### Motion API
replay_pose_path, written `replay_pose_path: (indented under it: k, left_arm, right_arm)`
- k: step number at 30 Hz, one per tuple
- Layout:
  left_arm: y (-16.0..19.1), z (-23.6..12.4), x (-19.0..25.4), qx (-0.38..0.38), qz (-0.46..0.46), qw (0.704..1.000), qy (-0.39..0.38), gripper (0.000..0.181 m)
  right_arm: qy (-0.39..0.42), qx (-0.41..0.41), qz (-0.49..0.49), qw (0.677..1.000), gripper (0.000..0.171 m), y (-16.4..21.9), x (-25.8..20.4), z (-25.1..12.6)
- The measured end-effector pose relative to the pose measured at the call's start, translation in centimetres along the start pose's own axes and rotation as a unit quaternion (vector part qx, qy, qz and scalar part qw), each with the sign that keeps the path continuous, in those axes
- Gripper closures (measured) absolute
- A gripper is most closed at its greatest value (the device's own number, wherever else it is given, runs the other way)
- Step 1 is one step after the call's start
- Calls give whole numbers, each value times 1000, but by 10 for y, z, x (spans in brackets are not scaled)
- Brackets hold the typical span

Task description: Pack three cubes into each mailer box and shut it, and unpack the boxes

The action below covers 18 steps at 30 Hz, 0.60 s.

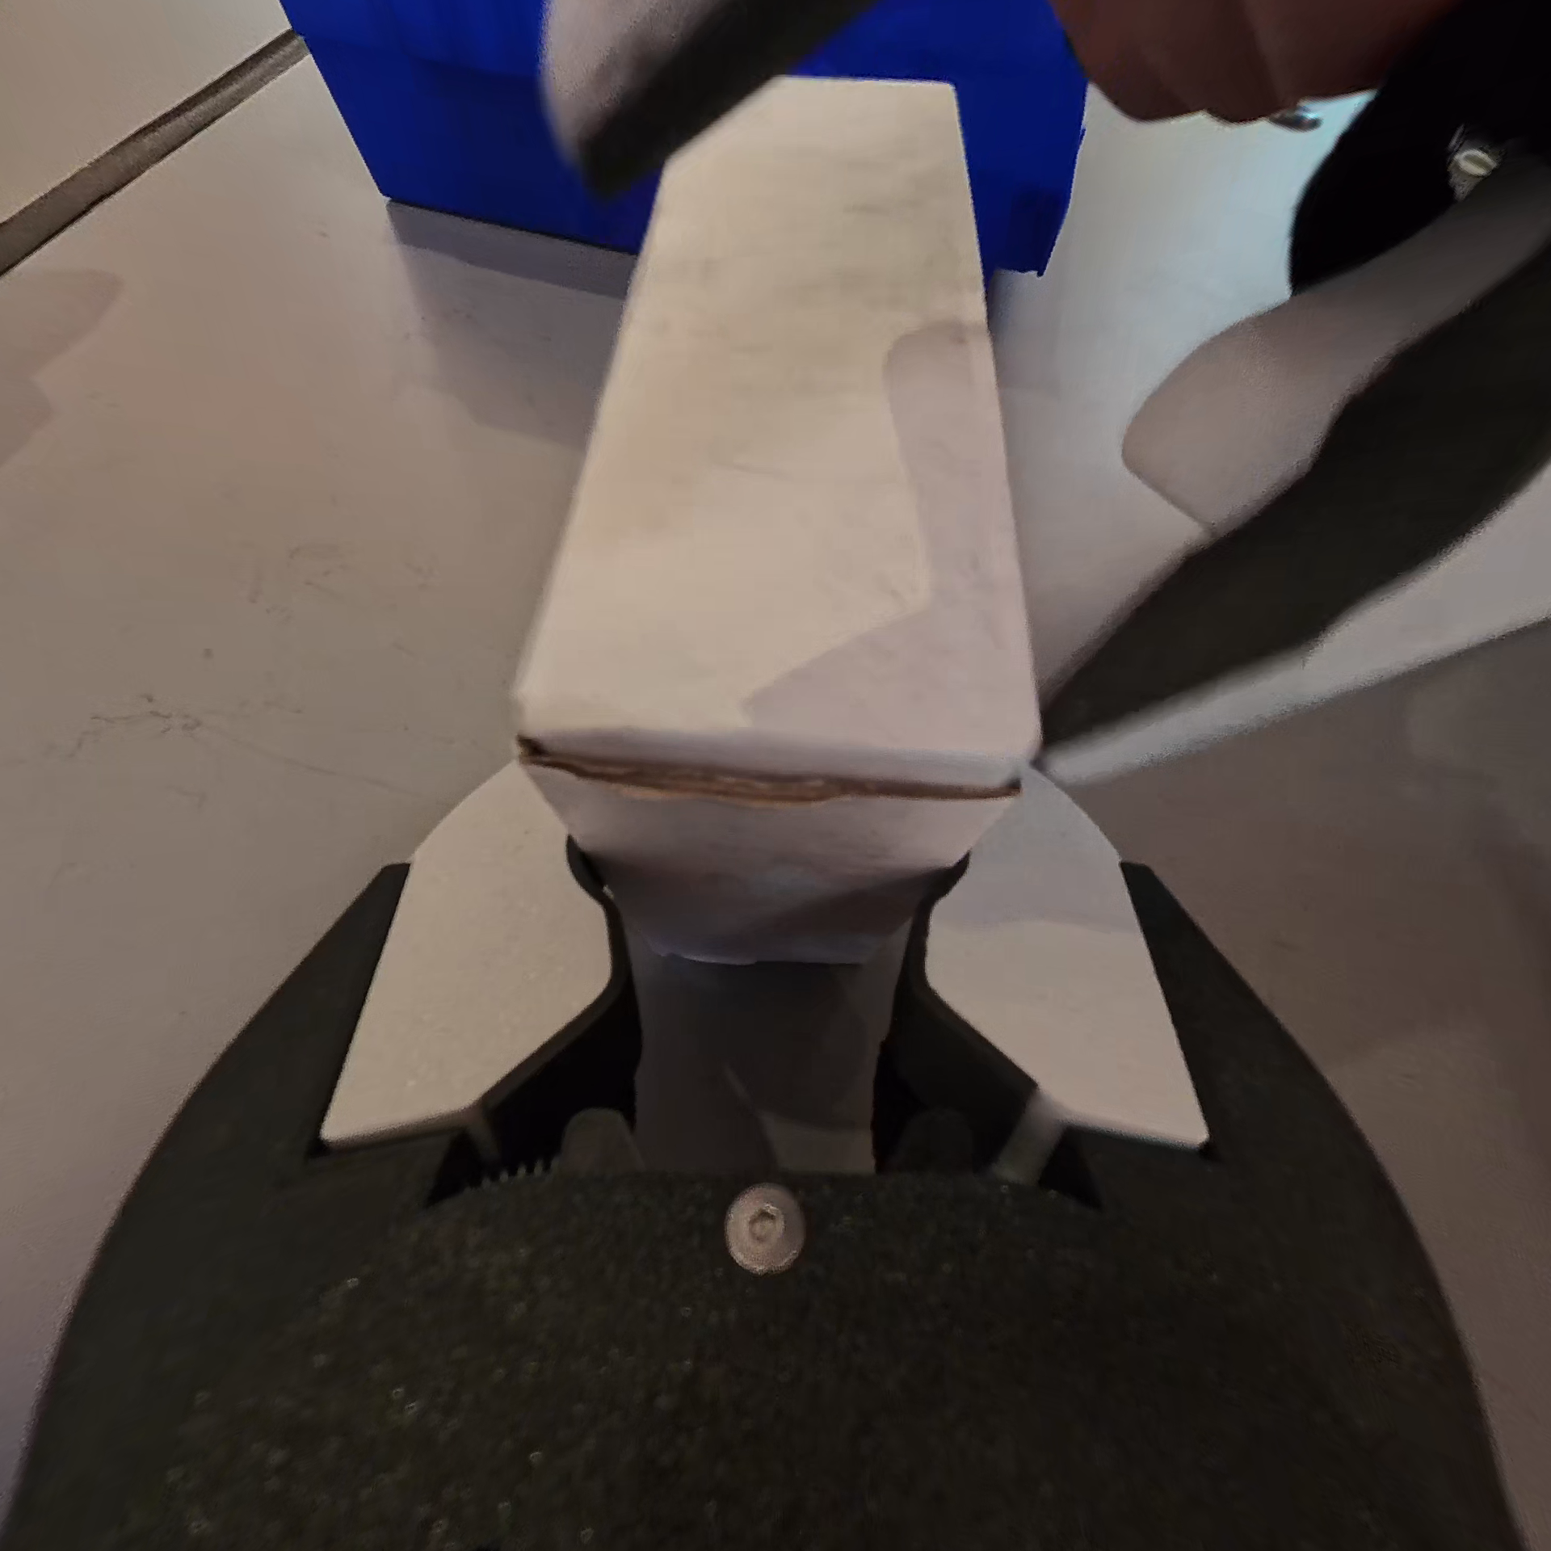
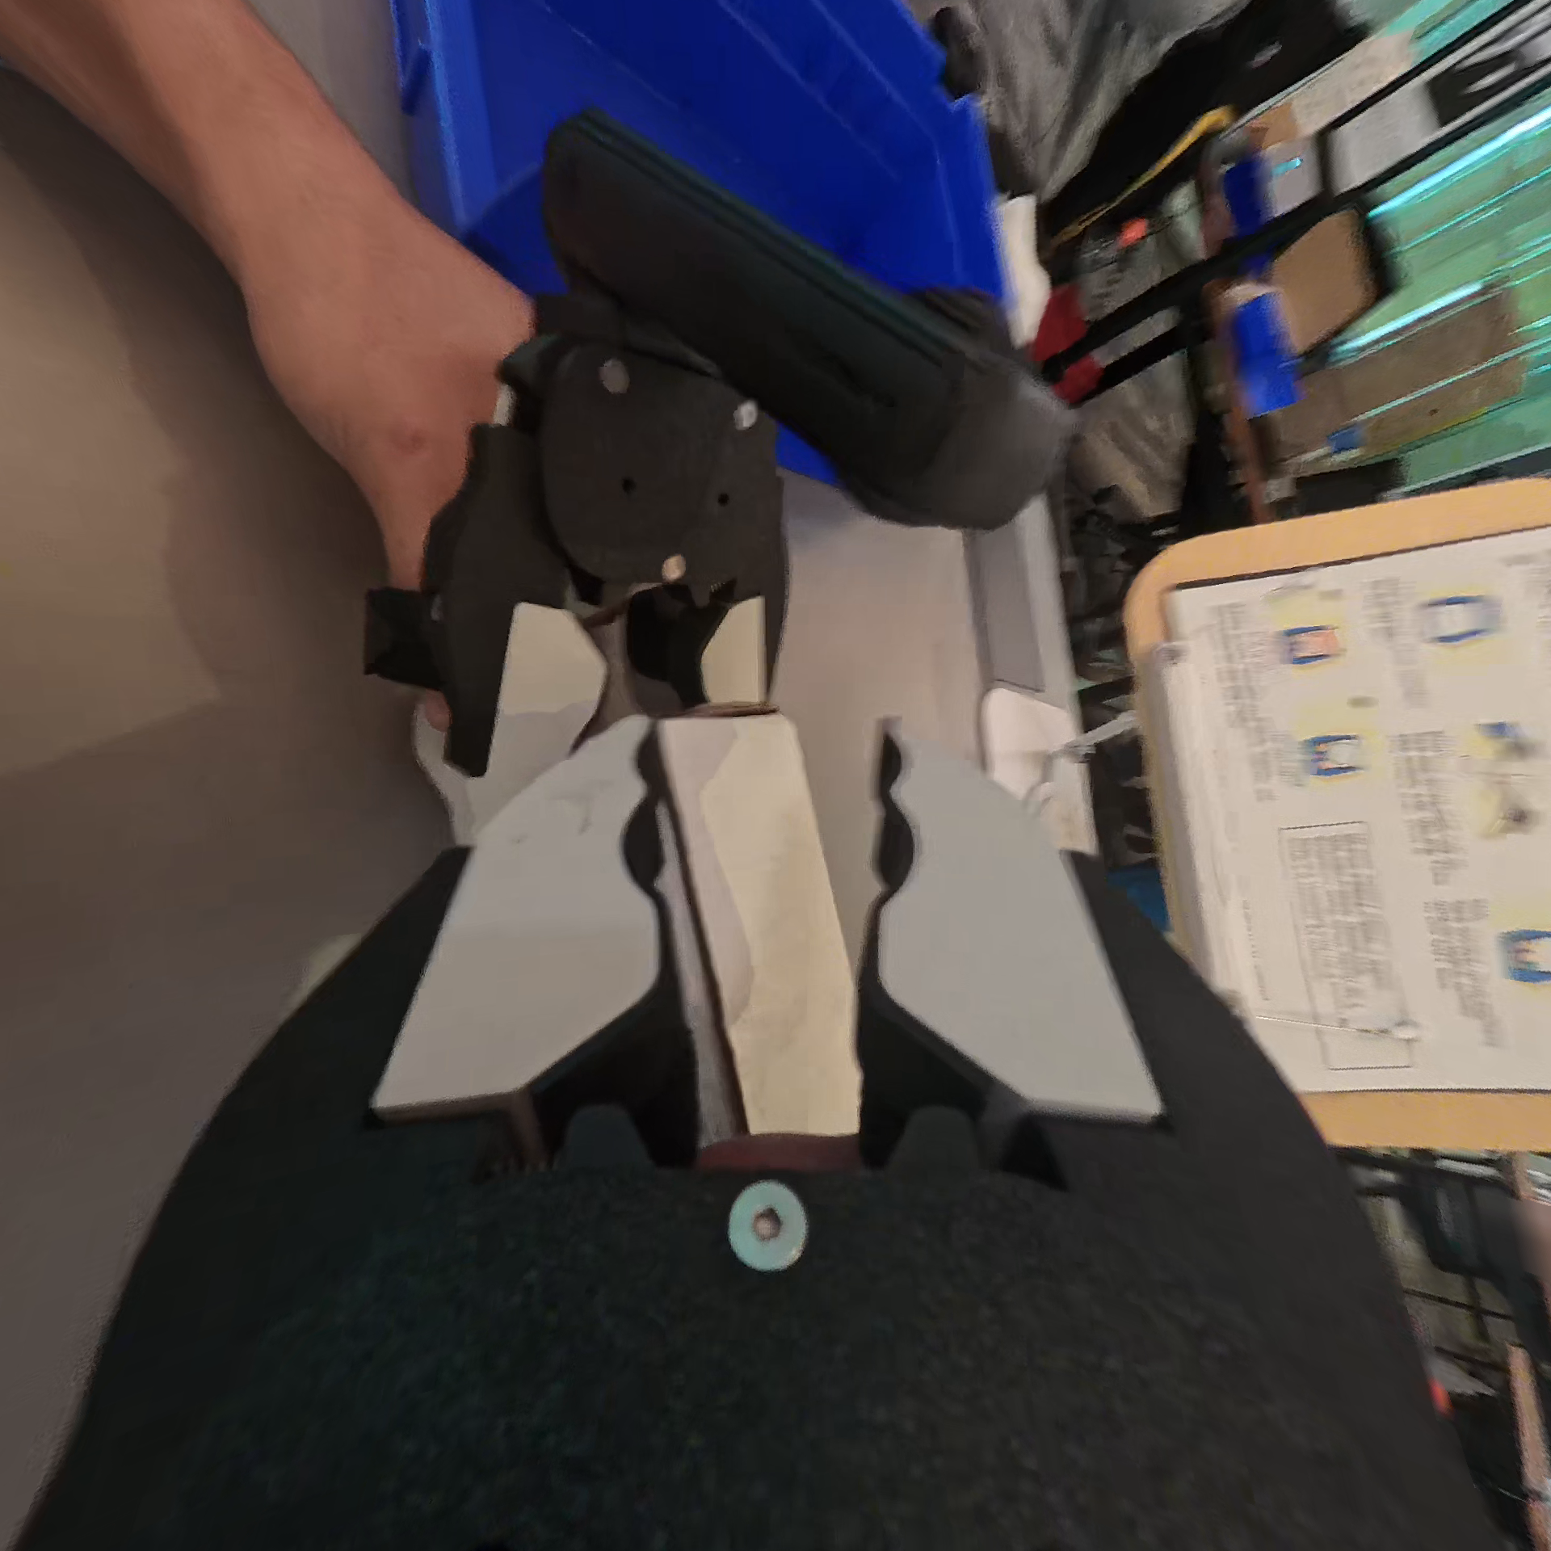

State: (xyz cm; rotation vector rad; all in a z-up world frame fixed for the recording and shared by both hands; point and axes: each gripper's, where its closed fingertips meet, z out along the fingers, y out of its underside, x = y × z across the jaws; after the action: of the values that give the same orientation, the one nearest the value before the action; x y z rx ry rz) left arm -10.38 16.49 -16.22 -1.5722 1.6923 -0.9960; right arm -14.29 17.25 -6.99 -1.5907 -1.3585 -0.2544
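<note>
A long white mailer box (image 1: 780, 462), shut, lies lengthwise between both grippers above the grey table (image 1: 252, 587). My left gripper (image 1: 755, 915) is shut on its near end. The right gripper's black fingers (image 1: 1309, 520) straddle the far part of the box. In the right wrist view the box (image 2: 755, 881) runs between the fingers of my right gripper (image 2: 764, 789), which is open: the left finger touches the box and the right one stands apart. The left gripper (image 2: 663, 663), held by a hand (image 2: 361, 352), grips the far end. No cubes are visible.
A blue plastic bin (image 1: 470, 126) stands on the table just behind the box; it also shows in the right wrist view (image 2: 713, 126). A wooden board with a printed sheet (image 2: 1360, 839) and cluttered shelves (image 2: 1343, 252) lie beyond the table edge.
</note>
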Motion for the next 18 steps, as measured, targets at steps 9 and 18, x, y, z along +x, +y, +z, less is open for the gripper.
replay_pose_path:
  k: [9,18]
  left_arm:
    - [0,2,8,-2,7,1000,2,108]
    - [0,1,9,0,27,1000,4,108]
  right_arm:
    - [43,21,25,999,155,-6,38,-39]
    - [-19,-175,109,978,122,91,29,-87]
